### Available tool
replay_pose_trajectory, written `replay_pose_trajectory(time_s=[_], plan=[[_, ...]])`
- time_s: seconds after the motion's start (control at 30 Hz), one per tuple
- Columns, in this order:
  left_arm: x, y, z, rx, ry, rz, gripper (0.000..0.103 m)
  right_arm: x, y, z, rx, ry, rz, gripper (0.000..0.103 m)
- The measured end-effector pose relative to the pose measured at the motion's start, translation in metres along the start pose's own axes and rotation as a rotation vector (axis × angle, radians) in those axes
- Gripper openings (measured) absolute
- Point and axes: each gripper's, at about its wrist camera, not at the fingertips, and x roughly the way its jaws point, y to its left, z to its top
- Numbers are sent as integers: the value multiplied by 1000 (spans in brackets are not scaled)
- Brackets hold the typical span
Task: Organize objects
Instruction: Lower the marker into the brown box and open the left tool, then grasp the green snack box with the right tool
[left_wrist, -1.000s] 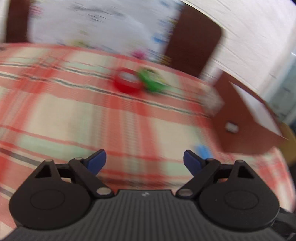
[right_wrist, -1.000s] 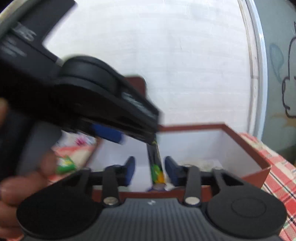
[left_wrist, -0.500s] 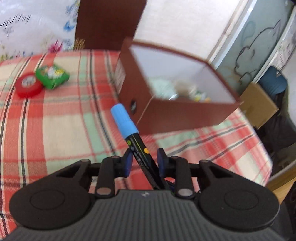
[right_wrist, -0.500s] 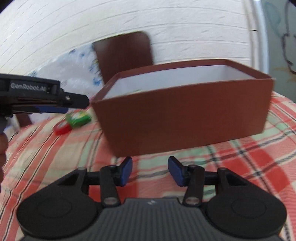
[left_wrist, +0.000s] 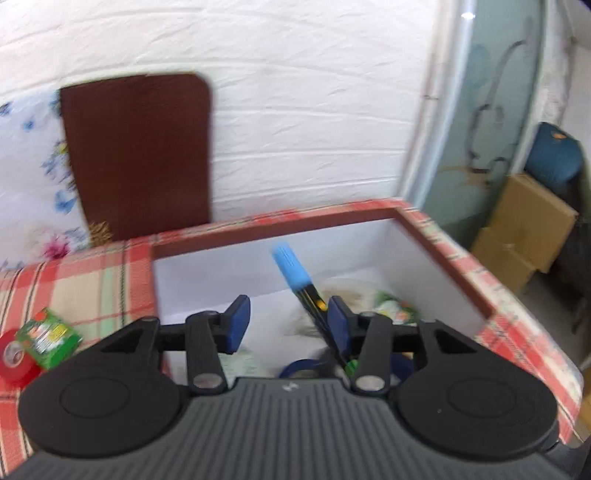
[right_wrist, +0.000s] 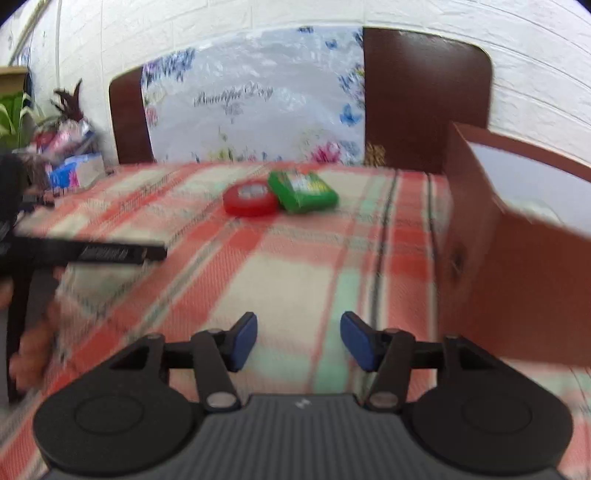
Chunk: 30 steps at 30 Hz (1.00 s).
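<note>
Blue-capped marker (tip hidden) beside the parted left gripper.

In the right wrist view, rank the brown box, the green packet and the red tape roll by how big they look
1. Brown box, though it sits nearer the camera.
2. Green packet and red tape roll look about alike; no ranking between them.

On the worktop: tape roll touching packet on its right, both well left of the open box. In the box: marker, tilted, beside the left gripper. Behind the worktop: chair back against the wall. Right gripper above bare cloth, left of the box.
</note>
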Motion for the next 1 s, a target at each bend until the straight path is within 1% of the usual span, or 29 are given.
replay_pose_trajectory(time_s=[0.03, 0.07, 0.1, 0.17, 0.23, 0.27, 0.3, 0.37, 0.4, 0.43, 0.47, 0.5, 0.53, 0.57, 0.6, 0.63, 0.7, 0.73, 0.77, 0.8, 0.83, 0.9, 0.93, 0.97, 1.0], plan=[[-3, 7, -5, -20, -3, -22, 48, 10, 2, 12, 6, -33, -8, 64], [-9, 14, -12, -31, -12, -35, 49, 19, 2, 24, 18, -62, -12, 74], [-15, 19, -20, -31, -22, -28, 49, 30, 1, 38, 36, -91, -12, 84], [-27, 30, -35, -28, -40, -9, 48, 53, 0, 63, 80, -120, -24, 89], [-44, 41, -50, -28, -75, -67, 47, 77, -2, 84, 108, -132, -44, 92], [-53, 43, -57, -17, -93, -73, 50, 90, -4, 93, 119, -130, -45, 93], [-57, 42, -59, 1, -109, -34, 52, 102, -8, 101, 131, -117, -38, 93], [-64, 45, -68, 40, -128, 3, 53, 129, -16, 110, 171, -66, -3, 94], [-65, 52, -72, 42, -121, 14, 53, 142, -21, 111, 193, -19, 30, 94], [-66, 61, -77, 31, -108, 28, 57, 154, -25, 111, 220, 33, 71, 93], [-66, 71, -82, 15, -89, 50, 57, 159, -32, 107, 274, 46, 124, 92], [-64, 82, -87, 0, -64, 89, 57, 158, -38, 103, 323, 51, 166, 77], [-62, 93, -93, -16, -37, 129, 56, 155, -39, 99, 356, 51, 192, 75], [-62, 105, -101, -38, -16, 158, 56, 150, -38, 96, 361, 50, 184, 70], [-63, 119, -108, -62, 0, 177, 56, 142, -36, 93, 350, 42, 178, 63], [-64, 132, -115, -84, 15, 199, 56, 134, -34, 90, 337, 37, 173, 58], [-65, 159, -129, -107, 37, 269, 56, 113, -29, 84, 324, 36, 161, 42], [-64, 173, -134, -120, 44, 313, 56, 101, -26, 81, 318, 34, 161, 37], [-65, 189, -140, -143, 49, 354, 56, 89, -21, 77, 304, 32, 162, 20], [-67, 206, -145, -171, 44, 384, 57, 79, -16, 74, 283, 38, 150, 20], [-72, 221, -151, -189, 10, 404, 58, 67, -11, 70, 261, 37, 131, 19], [-77, 241, -161, -205, -39, 470, 70, 41, -8, 57, 254, 24, 143, 19], [-81, 250, -166, -244, -67, 459, 78, 28, -9, 50, 265, 28, 160, 19], [-85, 256, -167, -288, -99, 424, 80, 16, -10, 43, 278, 38, 176, 19], [-86, 257, -167, -298, -111, 414, 80, 1, -15, 36, 295, 51, 187, 19]])
